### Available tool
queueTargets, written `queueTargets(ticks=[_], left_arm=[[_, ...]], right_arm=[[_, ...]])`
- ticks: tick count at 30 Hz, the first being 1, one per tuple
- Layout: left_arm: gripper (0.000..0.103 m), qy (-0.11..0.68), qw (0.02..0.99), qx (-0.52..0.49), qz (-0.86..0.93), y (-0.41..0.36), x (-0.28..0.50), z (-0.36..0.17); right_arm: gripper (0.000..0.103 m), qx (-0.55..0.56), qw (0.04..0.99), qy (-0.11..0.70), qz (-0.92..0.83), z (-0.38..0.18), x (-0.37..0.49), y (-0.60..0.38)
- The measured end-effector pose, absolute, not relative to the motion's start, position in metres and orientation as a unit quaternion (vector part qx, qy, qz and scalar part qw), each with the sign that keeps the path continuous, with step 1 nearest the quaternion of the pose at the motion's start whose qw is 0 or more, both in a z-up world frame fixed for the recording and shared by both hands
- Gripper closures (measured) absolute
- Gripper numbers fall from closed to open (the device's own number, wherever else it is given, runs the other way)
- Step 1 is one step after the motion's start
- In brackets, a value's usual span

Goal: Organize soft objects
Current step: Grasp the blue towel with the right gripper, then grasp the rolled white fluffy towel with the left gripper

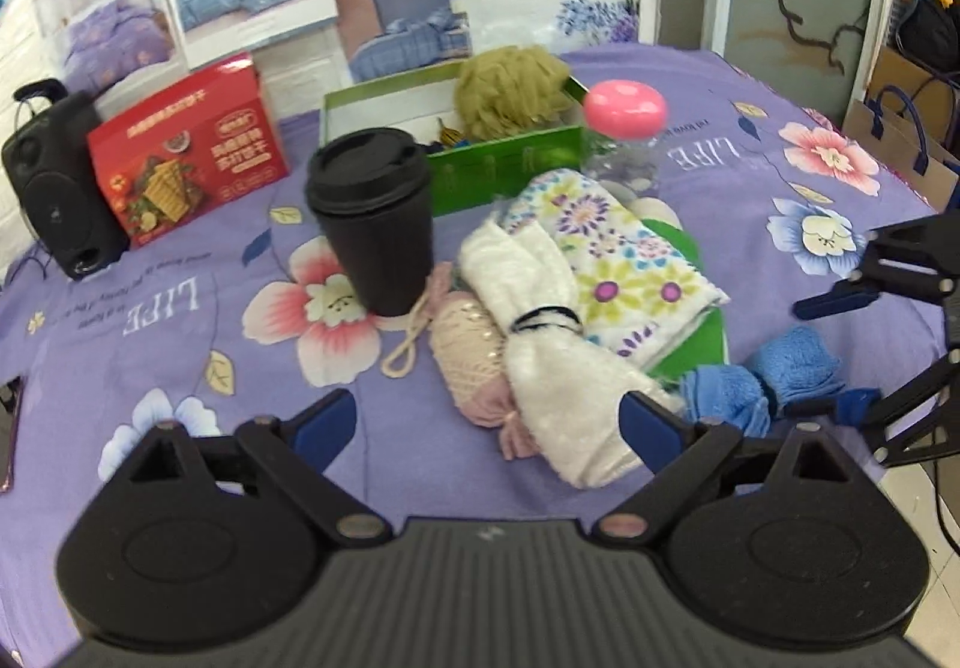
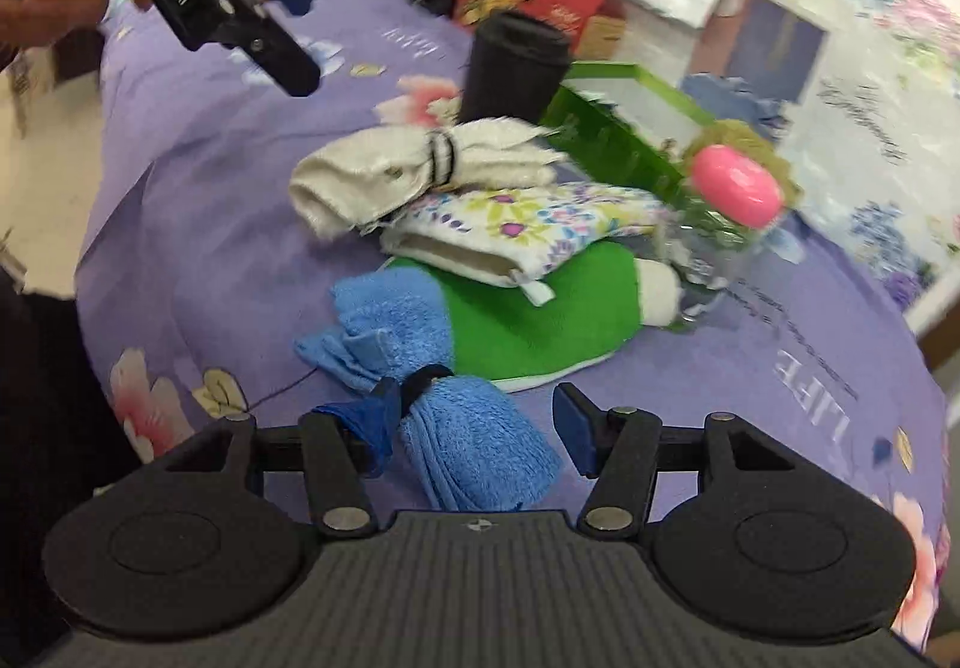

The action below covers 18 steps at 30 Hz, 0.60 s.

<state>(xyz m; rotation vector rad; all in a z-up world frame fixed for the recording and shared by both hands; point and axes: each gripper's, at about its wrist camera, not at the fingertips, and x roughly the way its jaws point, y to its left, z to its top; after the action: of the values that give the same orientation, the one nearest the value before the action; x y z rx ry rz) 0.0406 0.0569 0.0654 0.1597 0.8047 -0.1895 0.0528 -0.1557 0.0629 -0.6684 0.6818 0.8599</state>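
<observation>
- A purple flowered bedspread (image 1: pixel 180 308) is covering the whole surface, and everything is lying on it.
- A green box (image 1: pixel 510 158) is standing open at the back; the left wrist view is showing an olive bath pouf (image 1: pixel 510 89) sitting inside it, while the right wrist view is catching only a blurred edge of the pouf behind a pink lid.
- A red carton (image 1: pixel 186 146) and a black speaker (image 1: pixel 51 182) are standing at the far left, sharp only in the left wrist view.
- A black lidded cup (image 1: pixel 375 215) is standing upright just in front of the box.
- A green cloth (image 2: pixel 540 320) is lying flat under a flowered towel (image 1: pixel 612 260); only the right wrist view is showing most of it.
- A white towel roll (image 1: pixel 540 344), bound by a dark band, is lying beside the flowered towel.
- A blue towel (image 2: pixel 468 440), also banded, is lying nearest the right gripper (image 2: pixel 477 422), whose fingers are spread wide around its near end; whether they are touching it I cannot tell.
- A clear bottle with a pink lid (image 1: pixel 627 110) is standing beside the box.
- A pink knitted bundle (image 1: pixel 474 362) with a cord loop is showing only in the left wrist view, touching the white roll.
- The left gripper (image 1: pixel 486 422) is hovering with fingers spread wide, pinching nothing, the white roll's end lying between them.
</observation>
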Motion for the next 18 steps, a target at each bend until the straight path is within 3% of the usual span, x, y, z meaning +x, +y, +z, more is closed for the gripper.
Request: queueTargets(ticks=[10,13,18], left_arm=[[0.008,0.47,0.879,-0.007,-0.077,0.036,0.111,0.027],[0.032,0.488,0.868,-0.032,-0.085,0.038,0.118,0.018],[0.035,0.481,0.872,-0.036,-0.086,0.043,0.115,0.019]], right_arm=[[0.06,-0.311,0.771,0.323,0.452,0.026,0.074,-0.147],[0.058,-0.261,0.782,0.347,0.447,0.023,0.081,-0.157],[0.053,-0.23,0.787,0.361,0.445,0.019,0.086,-0.161]])
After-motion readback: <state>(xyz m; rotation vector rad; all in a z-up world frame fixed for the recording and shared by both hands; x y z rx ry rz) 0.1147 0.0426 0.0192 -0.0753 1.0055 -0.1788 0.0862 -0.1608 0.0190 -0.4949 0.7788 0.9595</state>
